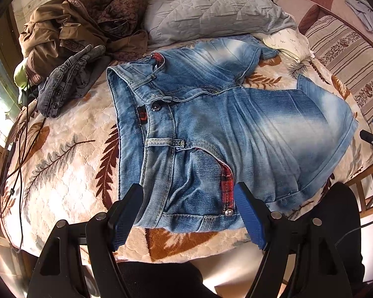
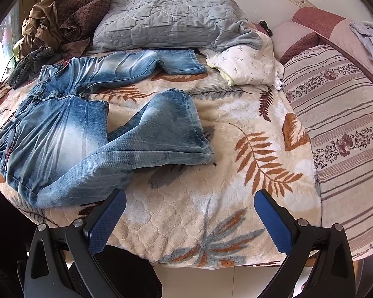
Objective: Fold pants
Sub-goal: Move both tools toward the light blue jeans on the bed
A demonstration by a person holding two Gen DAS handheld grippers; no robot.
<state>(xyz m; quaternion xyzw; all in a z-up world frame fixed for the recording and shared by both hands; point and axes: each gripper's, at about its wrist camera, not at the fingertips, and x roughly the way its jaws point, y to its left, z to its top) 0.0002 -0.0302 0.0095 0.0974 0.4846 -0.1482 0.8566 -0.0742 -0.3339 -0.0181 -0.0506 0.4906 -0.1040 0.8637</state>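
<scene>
A bed's leaf-print blanket (image 2: 176, 213) carries blue jeans (image 2: 62, 134) ahead-left of the right gripper, a grey pillow (image 2: 161, 17) beyond, brown jacket (image 2: 62, 17) far left.

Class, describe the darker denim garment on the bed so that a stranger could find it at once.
Start at the brown jacket heaped at the bed's far left corner. Just in front of it lies a crumpled grey denim garment. Unlike the spread-out blue jeans beside it, it is dark and bunched.
</scene>
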